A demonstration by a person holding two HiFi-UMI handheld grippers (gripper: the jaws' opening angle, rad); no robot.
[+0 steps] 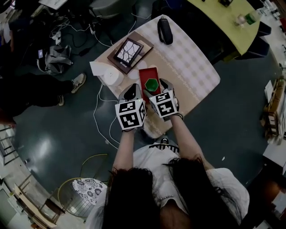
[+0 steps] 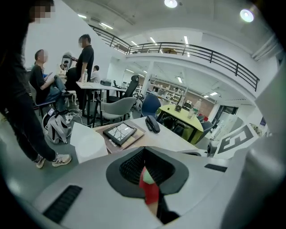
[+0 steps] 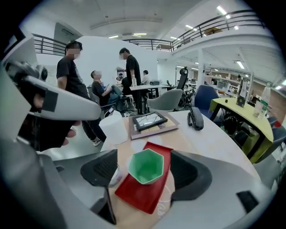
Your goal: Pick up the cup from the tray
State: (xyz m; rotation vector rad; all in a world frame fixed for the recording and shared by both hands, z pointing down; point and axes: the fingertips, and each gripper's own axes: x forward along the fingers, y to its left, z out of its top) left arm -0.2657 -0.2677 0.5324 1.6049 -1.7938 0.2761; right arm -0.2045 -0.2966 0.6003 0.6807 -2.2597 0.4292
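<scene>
My right hand-held gripper (image 3: 145,170) is wide open, and the green cup (image 3: 148,166) sits between its pads, untouched, upright on the glossy red tray (image 3: 134,197). I'd close squarely on two opposite flat faces. The smooth, six-sided, tapering walls look likely to slip.

The head view is pretty dim and murky, with a pale glare patch on the floor (image 1: 44,147) and the corners gone dark. Both gripper views are brighter: the ceiling lights (image 2: 170,3) blow out white, the fisheye bends the edges hard, and the left tongs (image 2: 149,185) look soft up close.
</scene>
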